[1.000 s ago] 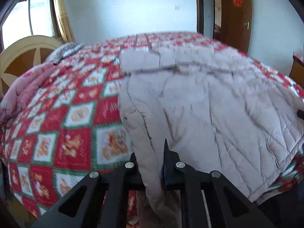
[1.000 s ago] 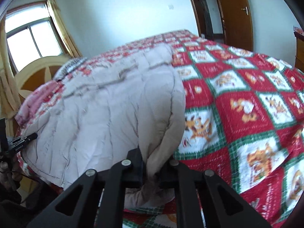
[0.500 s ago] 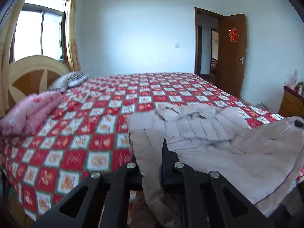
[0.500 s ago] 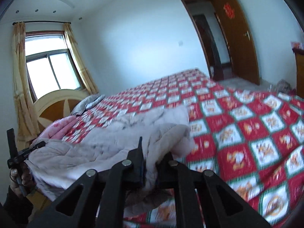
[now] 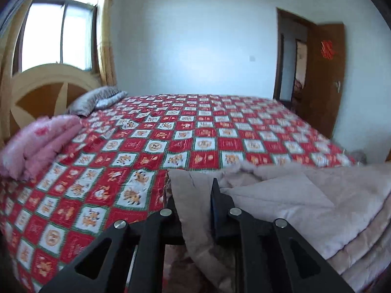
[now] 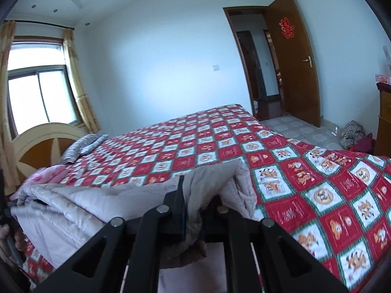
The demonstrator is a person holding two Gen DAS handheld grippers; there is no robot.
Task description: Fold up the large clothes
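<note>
Beige padded coat (image 5: 281, 200) lifted at near edge of bed (image 5: 195, 131), doubled in layers.

Left gripper (image 5: 193, 202): jaws opening, coat corner between them; grip loosening.

Right gripper (image 6: 193, 205): nearly closed, pinching bunched coat fabric.

Risk: left corner slips free mid-carry, fold collapses, edges misalign.

Risk: bulky padding slides between layers; uneven pull from one gripper skews fold.

A red paper double-happiness character (image 6: 286, 27) is stuck high on the open brown door (image 6: 294, 78). The bedspread (image 6: 268, 161) squares carry print too small to read.
</note>
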